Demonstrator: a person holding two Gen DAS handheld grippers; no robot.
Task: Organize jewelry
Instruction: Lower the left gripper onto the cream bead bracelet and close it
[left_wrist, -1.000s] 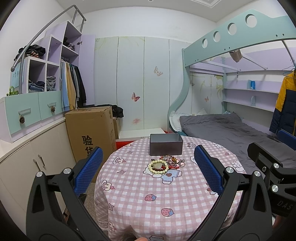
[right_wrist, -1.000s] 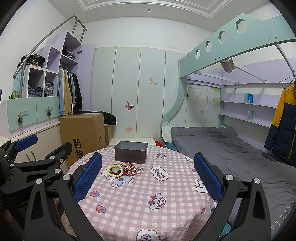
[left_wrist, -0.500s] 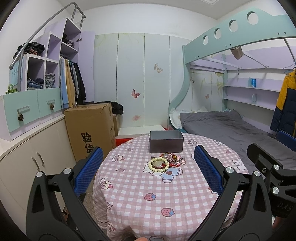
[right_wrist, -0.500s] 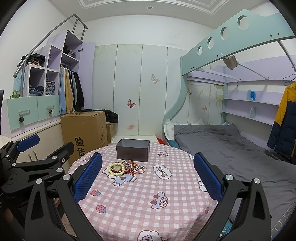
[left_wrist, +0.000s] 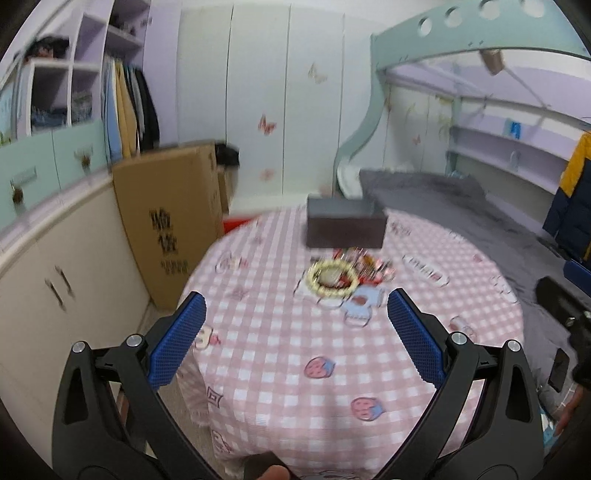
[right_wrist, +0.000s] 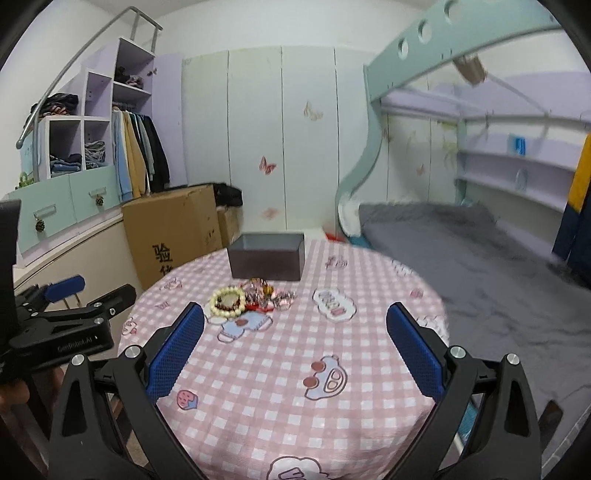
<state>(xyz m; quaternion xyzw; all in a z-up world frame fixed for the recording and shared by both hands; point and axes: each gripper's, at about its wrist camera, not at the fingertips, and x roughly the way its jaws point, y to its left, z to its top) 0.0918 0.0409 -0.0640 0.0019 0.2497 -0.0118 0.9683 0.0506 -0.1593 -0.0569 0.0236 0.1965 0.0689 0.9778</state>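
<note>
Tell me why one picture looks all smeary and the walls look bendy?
Left wrist view: motion blur smears the bead bracelet, the grey box and the cardboard box. Right wrist view: sharper at the bracelet and box, smeared towards the bed. Both views: the fisheye lens bends straight walls and darkens the corners.
</note>
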